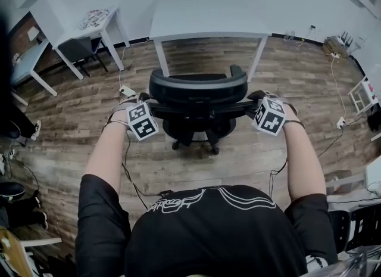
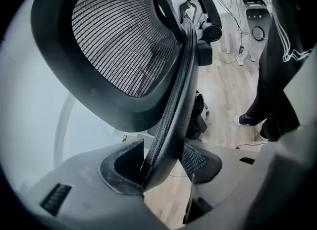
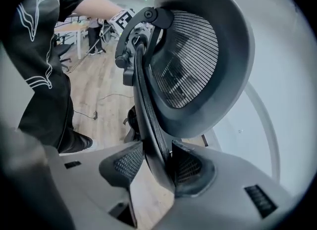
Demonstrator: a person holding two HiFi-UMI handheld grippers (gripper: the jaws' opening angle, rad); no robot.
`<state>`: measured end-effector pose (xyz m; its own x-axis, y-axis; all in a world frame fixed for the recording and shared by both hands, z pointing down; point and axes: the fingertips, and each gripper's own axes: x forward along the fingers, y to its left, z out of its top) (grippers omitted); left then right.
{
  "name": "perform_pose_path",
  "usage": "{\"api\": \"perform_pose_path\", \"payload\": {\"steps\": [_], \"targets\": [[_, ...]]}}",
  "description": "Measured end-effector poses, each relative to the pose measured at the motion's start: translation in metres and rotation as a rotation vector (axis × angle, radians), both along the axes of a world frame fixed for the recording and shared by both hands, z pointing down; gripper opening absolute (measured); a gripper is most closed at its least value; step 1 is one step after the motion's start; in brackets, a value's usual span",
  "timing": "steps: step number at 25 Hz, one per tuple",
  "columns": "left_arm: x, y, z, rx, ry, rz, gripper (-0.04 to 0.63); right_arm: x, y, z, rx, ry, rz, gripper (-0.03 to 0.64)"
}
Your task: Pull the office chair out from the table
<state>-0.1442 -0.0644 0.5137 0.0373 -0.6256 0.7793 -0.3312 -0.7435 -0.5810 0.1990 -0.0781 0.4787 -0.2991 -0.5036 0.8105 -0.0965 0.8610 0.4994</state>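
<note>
While I grip it, the chair [image 1: 197,88] reads as black, with a curved mesh back and a castered base, standing on the wood floor [image 1: 297,79] just in front of the white bench [image 1: 208,22]. Left tool [image 2: 161,167] and right tool [image 3: 156,162] each pinch its back rim.

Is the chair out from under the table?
Out: in the head view, wood floor shows between the office chair and the table.

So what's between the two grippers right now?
The office chair's backrest fills that stretch, plain in the head view. The left gripper and the right gripper each clamp one side edge of it, seen in their own gripper views.
</note>
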Motion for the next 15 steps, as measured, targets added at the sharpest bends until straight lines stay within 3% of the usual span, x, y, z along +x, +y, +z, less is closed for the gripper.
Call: {"api": "perform_pose_path", "payload": {"steps": [15], "targets": [[-0.002, 0.092, -0.005, 0.057, -0.009, 0.076, 0.207, -0.003, 0.09, 0.0, 0.103, -0.024, 0.042, 0.215]]}}
